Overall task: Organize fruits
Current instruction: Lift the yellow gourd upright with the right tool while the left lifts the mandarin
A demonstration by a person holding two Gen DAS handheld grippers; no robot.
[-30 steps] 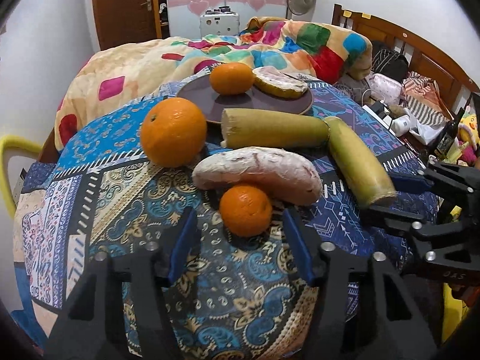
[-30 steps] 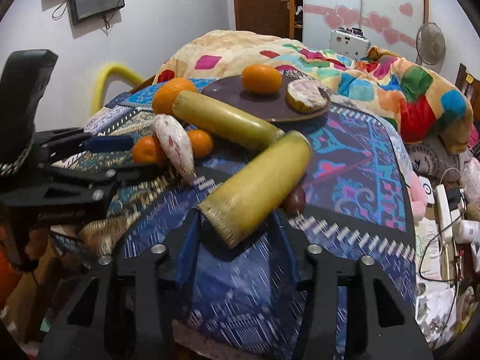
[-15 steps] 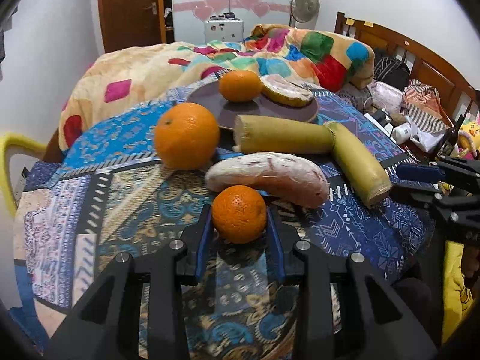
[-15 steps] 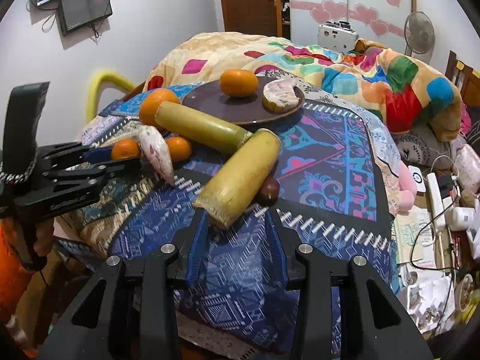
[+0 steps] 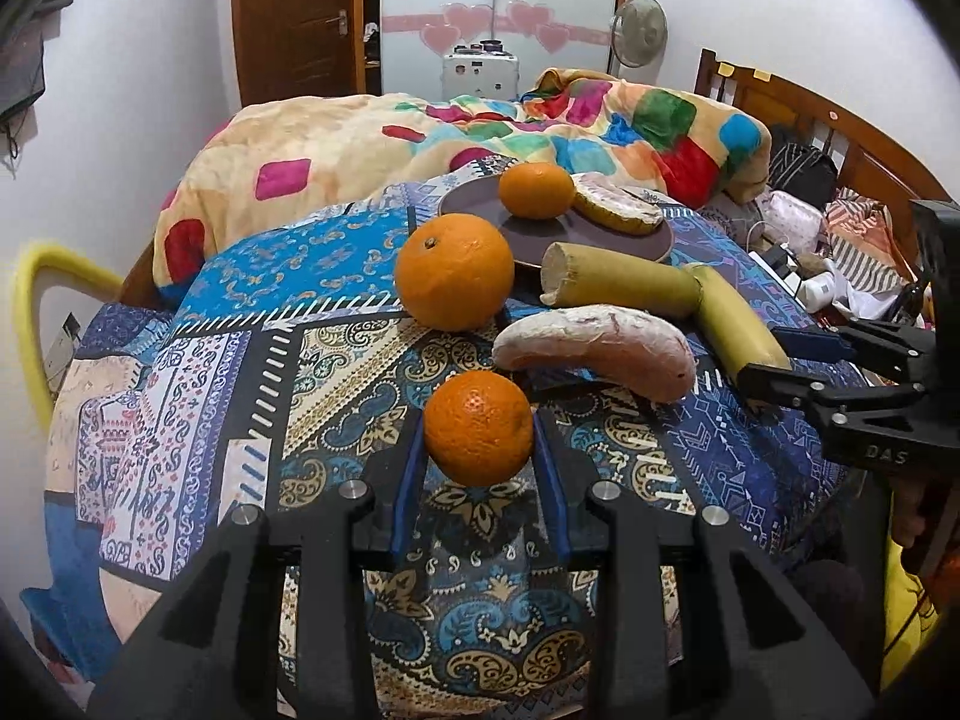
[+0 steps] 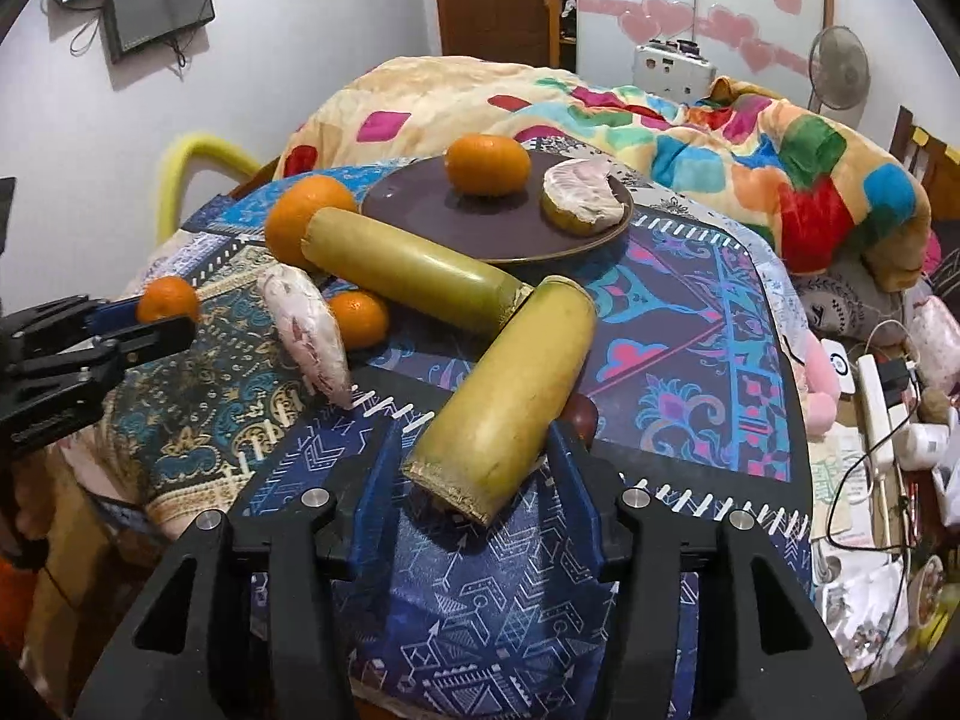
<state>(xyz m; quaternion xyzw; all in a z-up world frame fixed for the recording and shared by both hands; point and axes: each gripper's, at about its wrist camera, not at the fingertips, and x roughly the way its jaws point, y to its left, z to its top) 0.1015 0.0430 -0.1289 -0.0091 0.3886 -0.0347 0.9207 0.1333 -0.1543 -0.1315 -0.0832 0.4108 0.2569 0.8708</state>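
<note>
Orange, round small tangerine [image 5: 478, 427] sits pinched in the left gripper [image 5: 478, 468]; the right gripper [image 6: 477, 480] pinches 1 yellow-green cane segment [image 6: 510, 402], which may pivot loose.

Dimpled-skin mandarin [image 5: 478, 427]; patterned cloth cover [image 5: 336, 360]; glossy plate [image 6: 414, 213].

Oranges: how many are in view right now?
4. The plated orange on the plate; large orange beside its rim; held orange in the left claw; fourth orange beside the pinkish fruit. Others may be hidden.
</note>
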